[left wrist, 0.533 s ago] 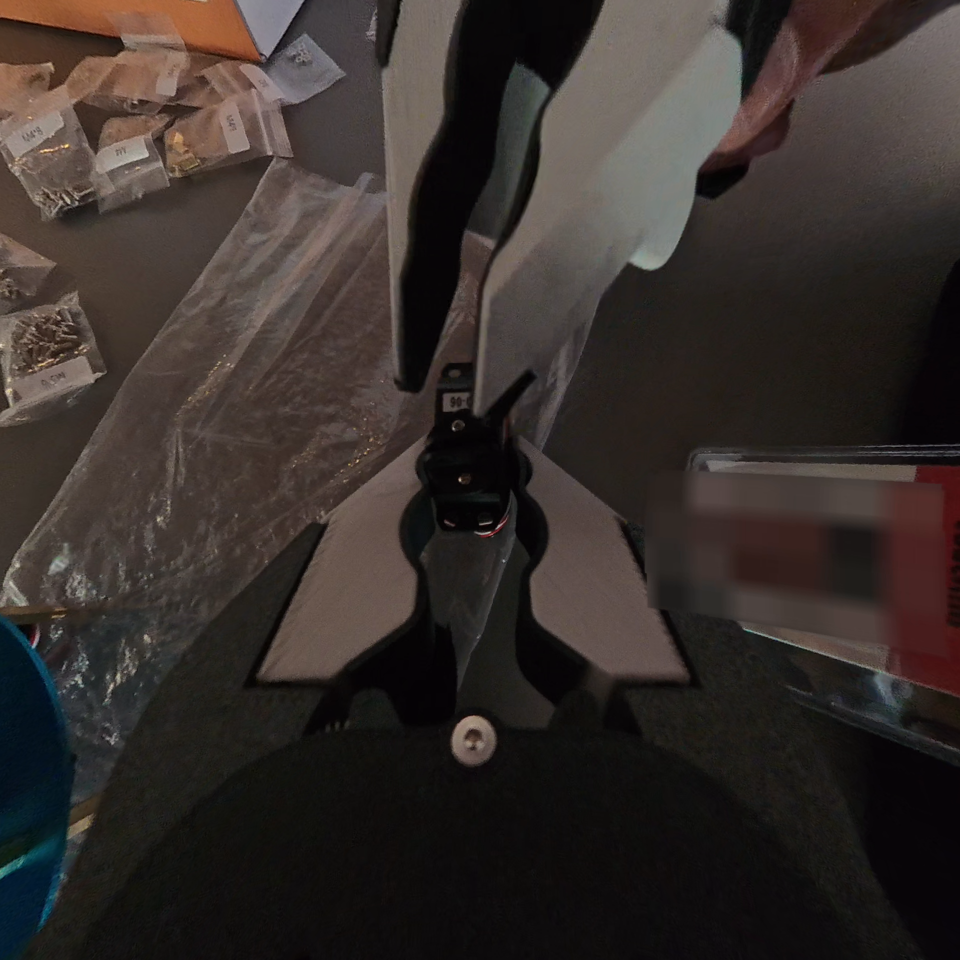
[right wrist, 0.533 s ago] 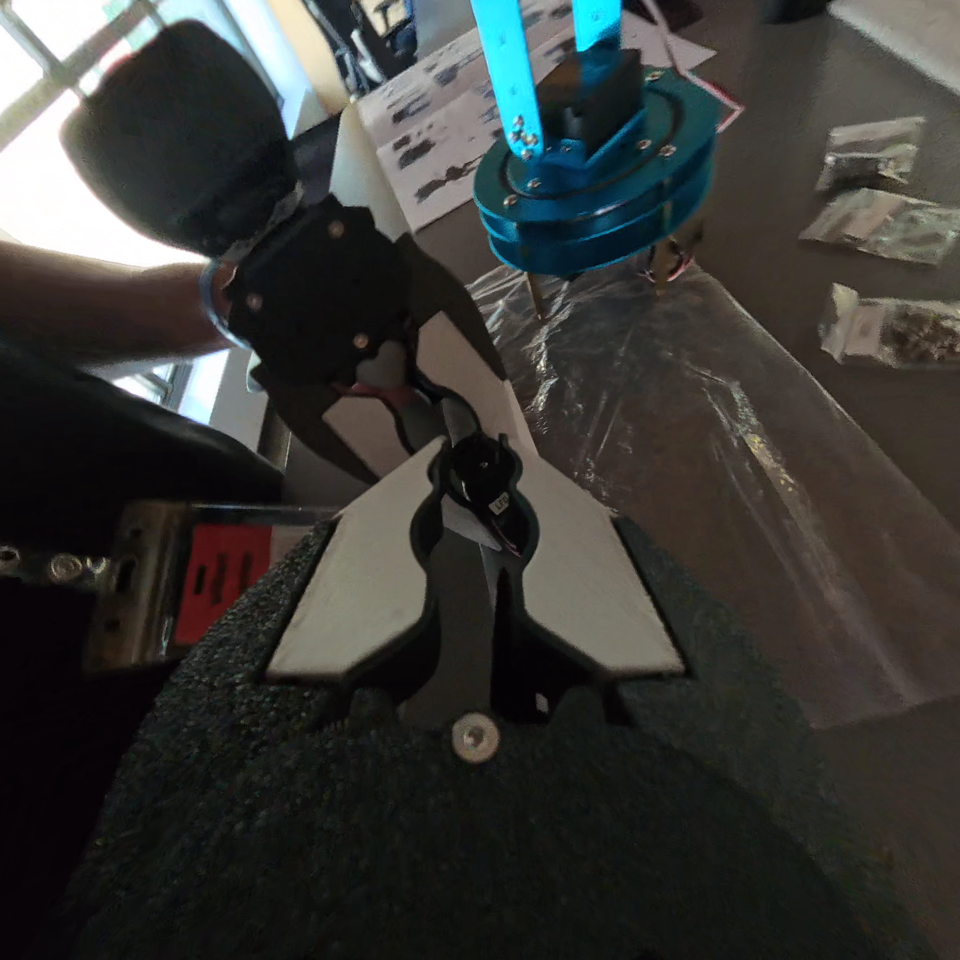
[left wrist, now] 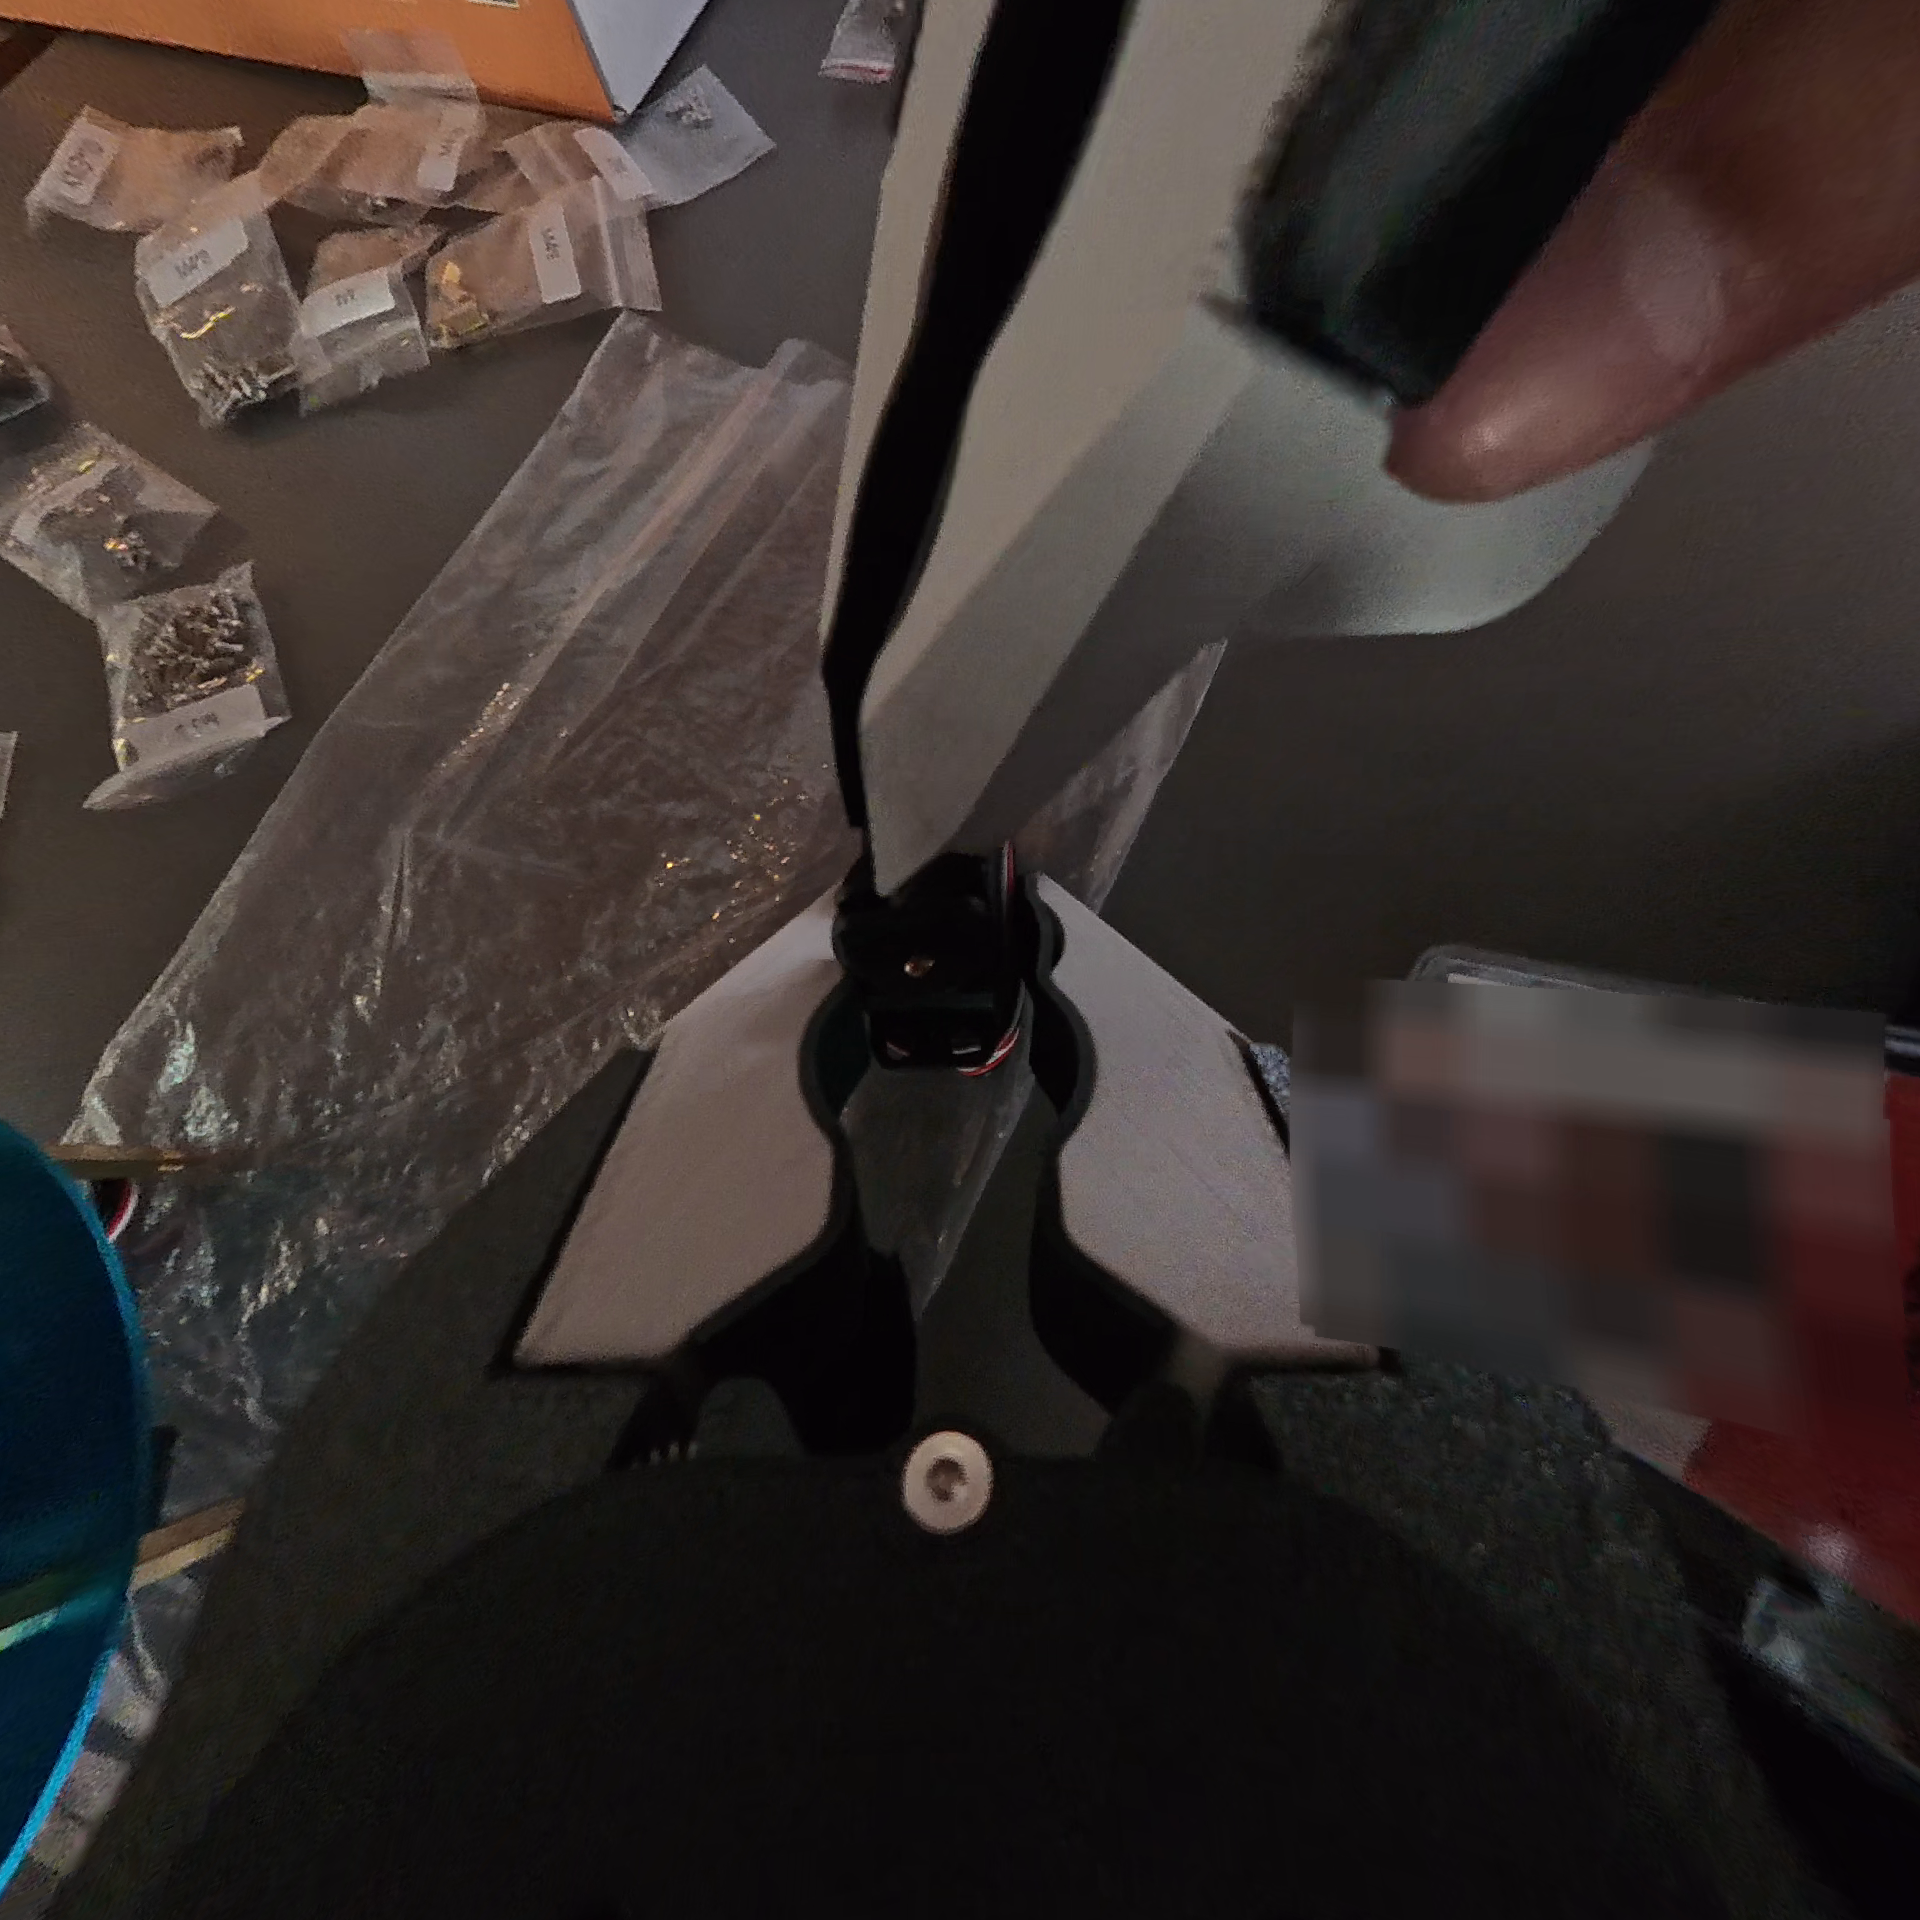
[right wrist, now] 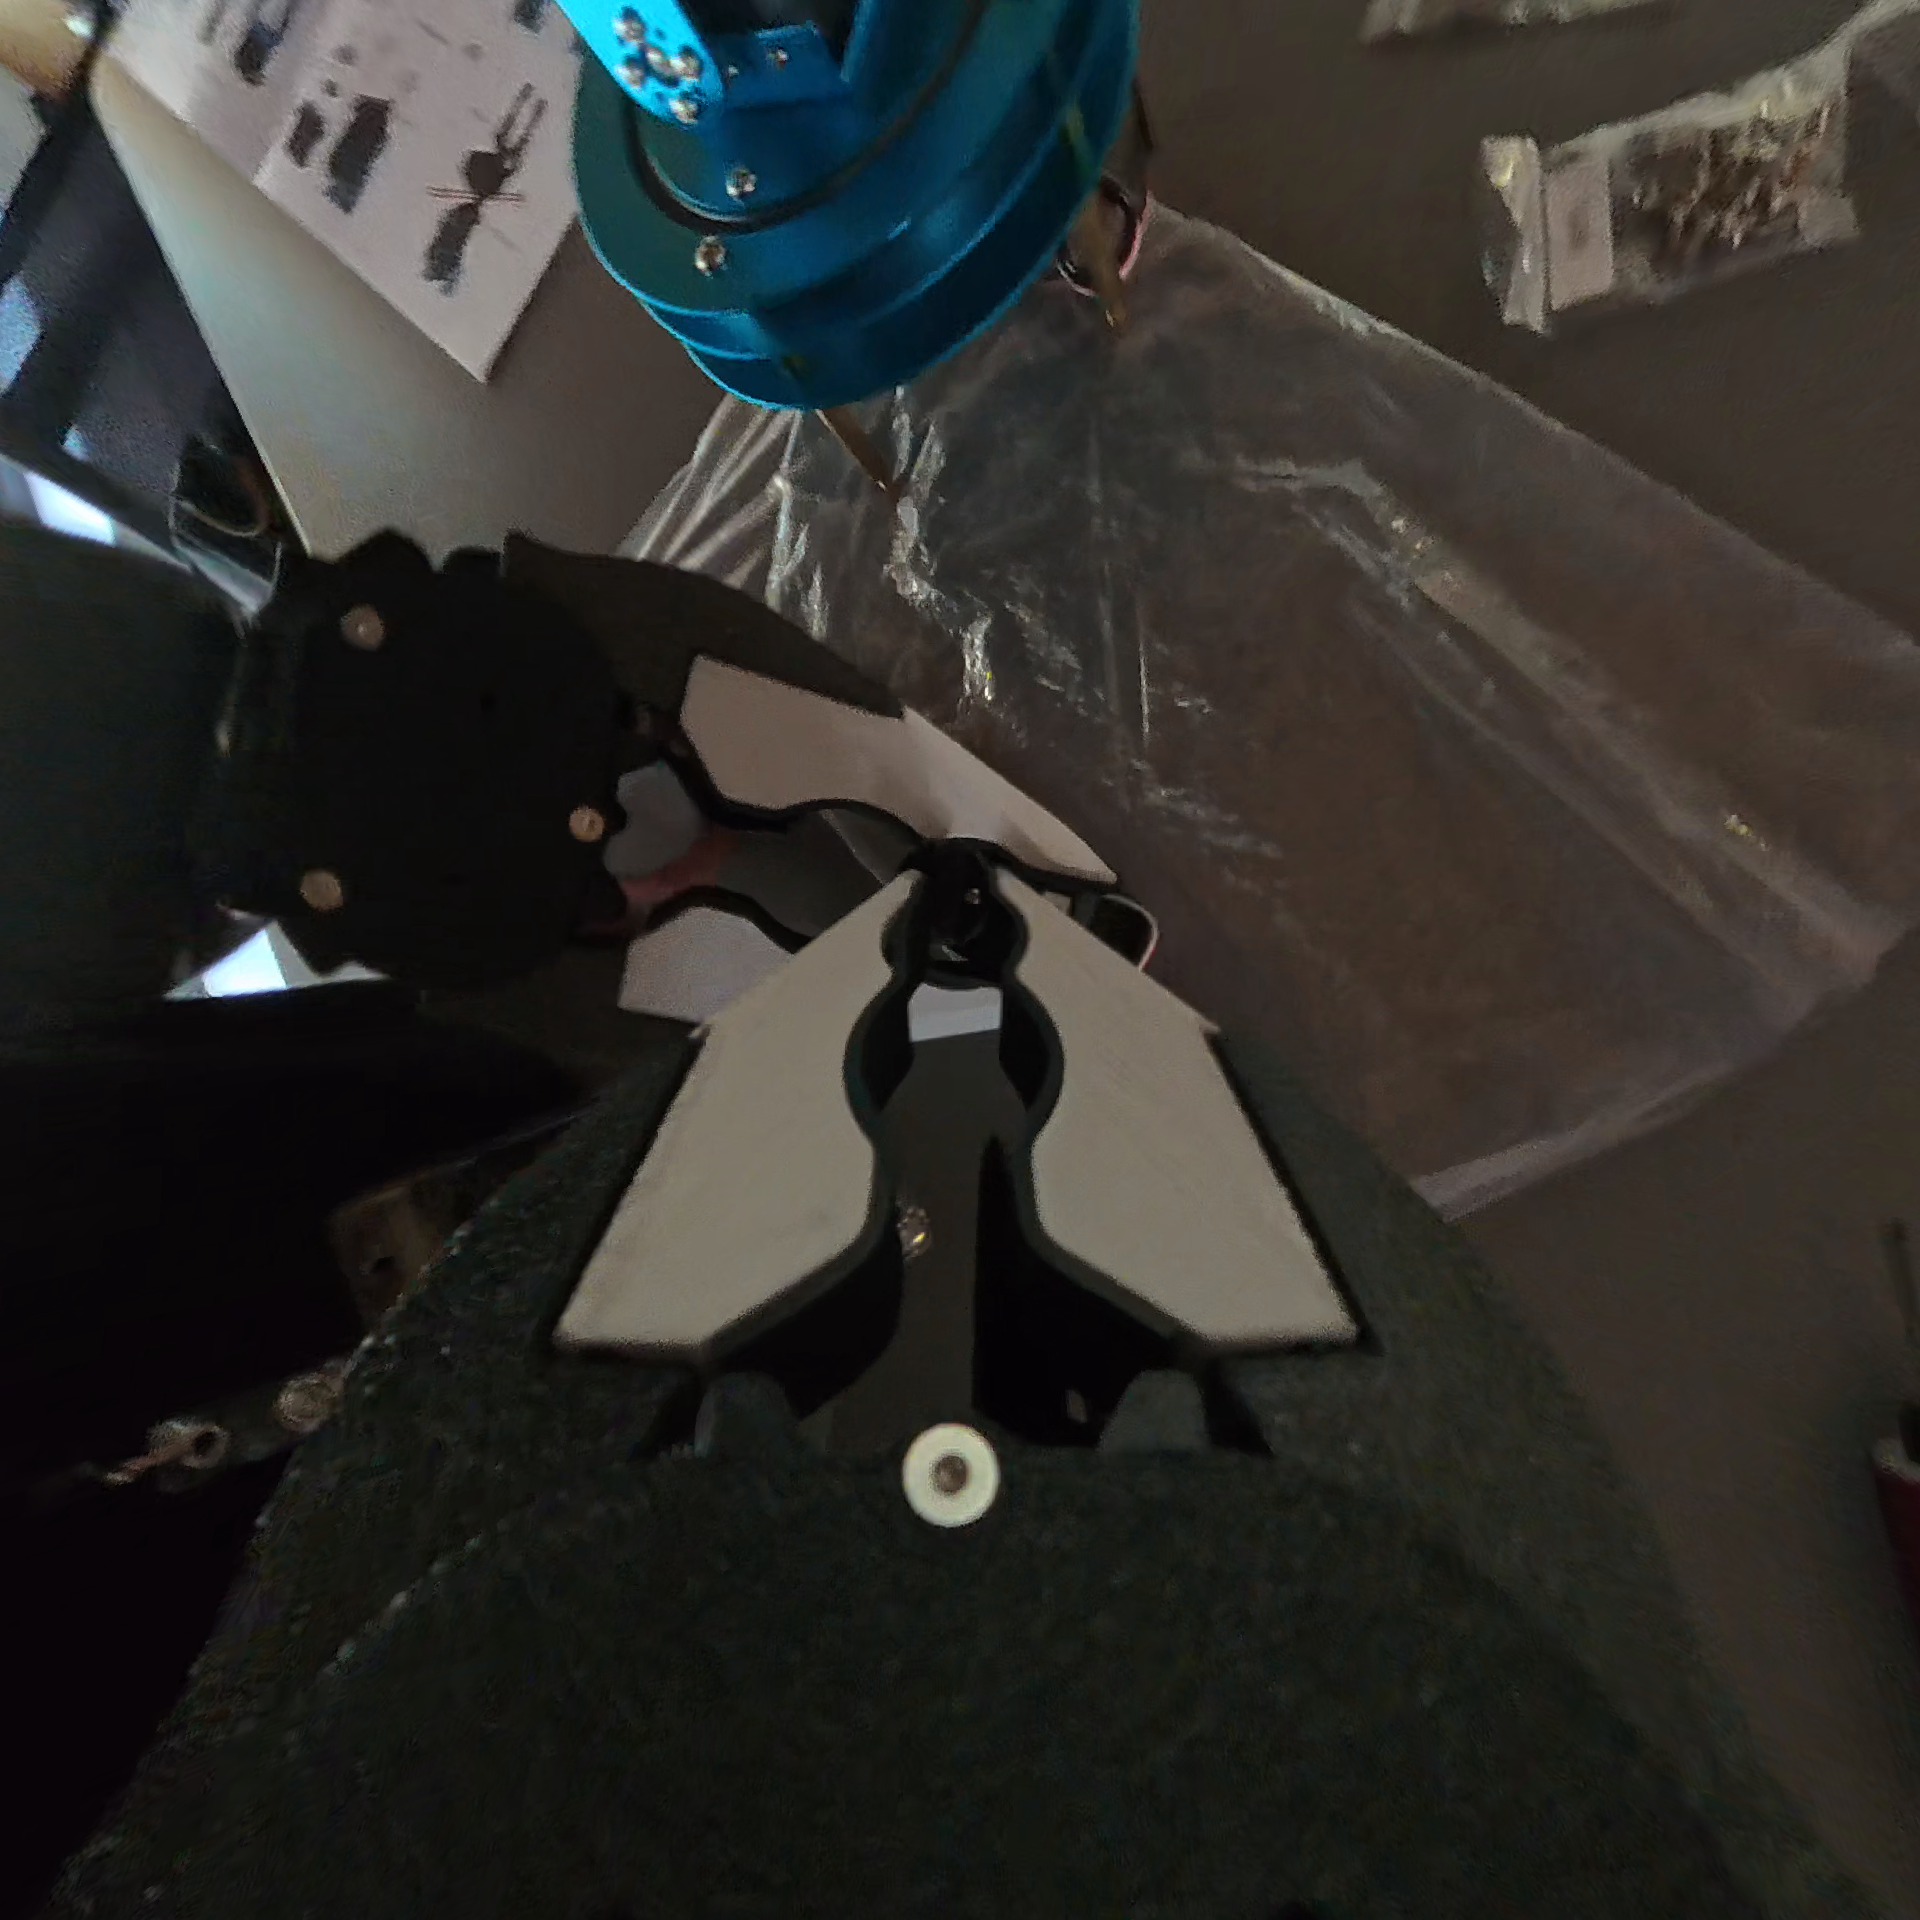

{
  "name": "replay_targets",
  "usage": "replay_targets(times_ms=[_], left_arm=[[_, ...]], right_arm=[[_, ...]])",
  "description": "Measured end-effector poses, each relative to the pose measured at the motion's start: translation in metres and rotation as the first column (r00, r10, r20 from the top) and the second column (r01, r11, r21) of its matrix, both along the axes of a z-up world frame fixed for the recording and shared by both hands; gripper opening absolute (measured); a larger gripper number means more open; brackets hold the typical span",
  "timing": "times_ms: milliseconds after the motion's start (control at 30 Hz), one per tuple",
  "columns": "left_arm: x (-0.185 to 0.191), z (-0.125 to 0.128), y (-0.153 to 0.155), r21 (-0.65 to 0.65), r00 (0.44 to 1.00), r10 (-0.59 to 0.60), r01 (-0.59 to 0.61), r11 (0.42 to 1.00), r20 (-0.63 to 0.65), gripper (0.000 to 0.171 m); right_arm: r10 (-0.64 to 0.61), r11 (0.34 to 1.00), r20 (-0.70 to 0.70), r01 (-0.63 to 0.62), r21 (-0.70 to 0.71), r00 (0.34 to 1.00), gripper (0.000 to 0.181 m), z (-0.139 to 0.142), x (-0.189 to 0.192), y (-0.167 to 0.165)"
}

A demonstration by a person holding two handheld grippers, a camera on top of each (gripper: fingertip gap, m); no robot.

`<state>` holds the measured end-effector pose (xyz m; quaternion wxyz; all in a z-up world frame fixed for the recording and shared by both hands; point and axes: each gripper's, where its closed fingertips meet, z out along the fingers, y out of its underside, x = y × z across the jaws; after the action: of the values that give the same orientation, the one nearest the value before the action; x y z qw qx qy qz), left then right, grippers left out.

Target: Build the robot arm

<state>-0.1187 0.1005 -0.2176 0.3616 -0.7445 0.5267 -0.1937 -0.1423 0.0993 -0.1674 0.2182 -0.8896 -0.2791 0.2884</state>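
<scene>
1. We see a small black part [left wrist: 925, 1023] with red, white and black wires held in the air above a clear plastic bag [left wrist: 499, 883], between the tips of both grippers
2. The left gripper [left wrist: 935, 925] has its tongs drawn together on that part, which sits in the round notch near the tips
3. The right gripper [right wrist: 953, 894] meets it from the opposite side, and we judge its tongs are also clamped on the same part
4. A person's finger [left wrist: 1621, 312] rests on the right gripper's body
5. Near the bag stands a blue round base [right wrist: 852, 208]; packets of screws [left wrist: 197, 644], an orange sheet [left wrist: 416, 42] and a printed sheet [right wrist: 416, 156] lie farther off on the dark table [left wrist: 1558, 779]
</scene>
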Motion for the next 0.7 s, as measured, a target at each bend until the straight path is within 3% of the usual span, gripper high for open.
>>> replay_targets(times_ms=[133, 367, 700], left_arm=[[-0.0003, 0.0, 0.0024, 0.019, 0.999, 0.046, -0.046, 0.999, -0.008, 0.026], [-0.0003, -0.0002, 0.0032, 0.026, 0.997, 0.079, -0.079, 0.997, -0.01, 0.026], [-0.0012, -0.0004, 0.0044, 0.05, 0.995, 0.101, -0.1, 0.994, -0.019, 0.027]], right_arm=[[-0.029, 1.0, 0.098, 0.029, 0.008, 0.995, 0.0, 0.0009, -0.0021, 0.0001], [-0.07, 0.996, 0.192, 0.081, -0.049, 0.979, 0.003, 0.0, -0.0009, 0.0017], [-0.155, 0.979, 0.21, 0.179, -0.102, 0.965, 0.0, -0.0003, -0.002, 0.0027]])
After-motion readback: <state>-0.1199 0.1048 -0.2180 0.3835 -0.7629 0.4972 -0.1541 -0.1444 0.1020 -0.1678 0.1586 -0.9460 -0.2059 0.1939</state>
